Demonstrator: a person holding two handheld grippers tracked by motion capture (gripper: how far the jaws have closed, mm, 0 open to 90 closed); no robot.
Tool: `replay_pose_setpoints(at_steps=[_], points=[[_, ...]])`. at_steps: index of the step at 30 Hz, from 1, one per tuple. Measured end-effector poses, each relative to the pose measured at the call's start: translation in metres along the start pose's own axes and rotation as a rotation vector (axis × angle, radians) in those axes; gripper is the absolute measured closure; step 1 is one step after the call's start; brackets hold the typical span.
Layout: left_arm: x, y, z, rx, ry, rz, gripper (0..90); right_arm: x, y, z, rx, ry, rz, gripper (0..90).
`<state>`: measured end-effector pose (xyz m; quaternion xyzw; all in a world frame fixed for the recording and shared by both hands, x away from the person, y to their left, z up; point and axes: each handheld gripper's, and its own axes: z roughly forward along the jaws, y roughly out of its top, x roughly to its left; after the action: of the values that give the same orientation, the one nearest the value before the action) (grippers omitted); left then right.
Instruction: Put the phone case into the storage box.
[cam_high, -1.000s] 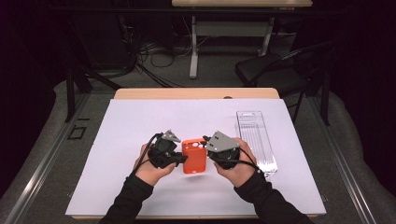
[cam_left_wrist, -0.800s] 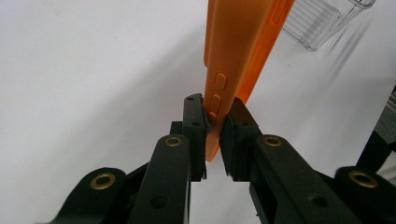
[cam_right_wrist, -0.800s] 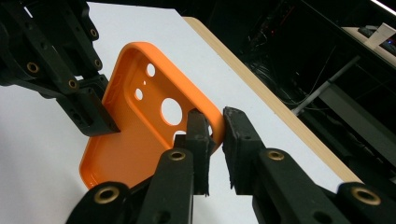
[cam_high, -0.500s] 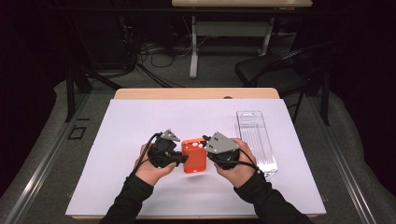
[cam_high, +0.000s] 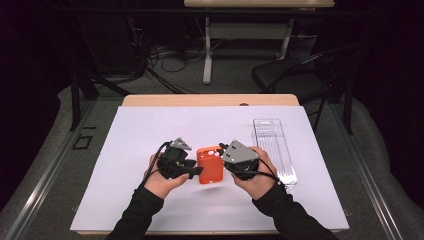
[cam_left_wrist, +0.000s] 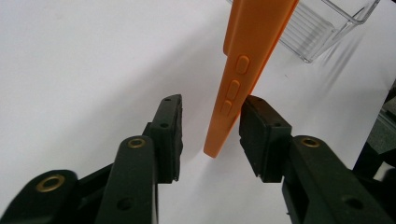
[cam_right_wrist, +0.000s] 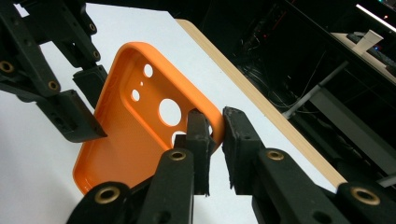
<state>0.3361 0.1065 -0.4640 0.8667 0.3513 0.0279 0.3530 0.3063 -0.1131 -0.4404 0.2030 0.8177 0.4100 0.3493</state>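
black sleeves (cam_high: 280, 215), black tongs (cam_left_wrist: 210, 135), brass rivets

No legible text, label, brand, number or sign anywhere.

The phone case (cam_right_wrist: 126, 135) is seen as smooth, matt orange plastic, possibly rubbery. The left gripper (cam_left_wrist: 210, 130) and right gripper (cam_right_wrist: 215, 135) are made of matt black plastic with brass-coloured rivets. The tray (cam_high: 274, 150) near the table's (cam_high: 150, 130) right edge is clear, glossy, ribbed plastic. A matt white covering is laid over wood.
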Motion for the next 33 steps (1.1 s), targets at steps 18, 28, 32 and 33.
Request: replay_pose_setpoints(at_steps=[18, 28, 32, 33], points=[[0.004, 0.000, -0.001, -0.041, 0.015, 0.019, 49.2, -0.013, -0.005, -0.004, -0.007, -0.073, -0.026, 81.4], [0.009, -0.001, -0.001, -0.065, 0.027, 0.022, 46.0, -0.029, -0.007, -0.009, -0.019, -0.131, -0.050, 81.4], [0.013, -0.002, -0.002, -0.075, 0.054, 0.035, 45.8, -0.037, -0.008, -0.011, -0.023, -0.157, -0.066, 81.4], [0.014, -0.003, -0.003, -0.076, 0.058, 0.027, 45.7, -0.039, -0.008, -0.011, -0.027, -0.160, -0.069, 81.4]])
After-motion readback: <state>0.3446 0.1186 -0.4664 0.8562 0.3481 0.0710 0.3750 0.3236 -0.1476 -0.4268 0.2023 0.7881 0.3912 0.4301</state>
